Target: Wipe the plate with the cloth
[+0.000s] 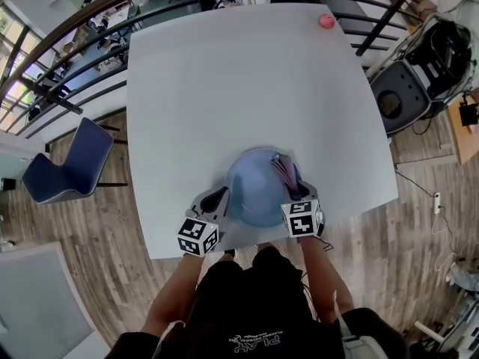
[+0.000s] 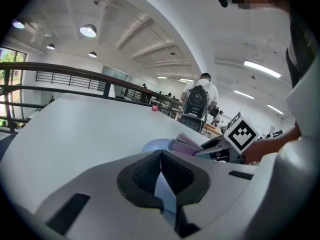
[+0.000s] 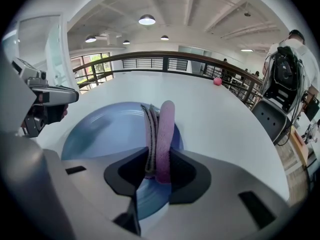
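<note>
A blue plate (image 1: 254, 189) lies on the white table near its front edge. My left gripper (image 1: 216, 200) is shut on the plate's left rim; in the left gripper view the thin blue rim (image 2: 162, 186) sits pinched between the dark pads. My right gripper (image 1: 299, 191) is shut on a folded pink and grey cloth (image 1: 285, 170), which rests over the plate's right side. In the right gripper view the cloth (image 3: 161, 134) stands on edge between the pads, over the plate (image 3: 110, 129).
A small pink ball (image 1: 325, 21) lies at the table's far right corner. A blue chair (image 1: 71, 167) stands left of the table (image 1: 247, 81), a dark railing runs behind it, and a black chair (image 1: 408, 88) stands at the right.
</note>
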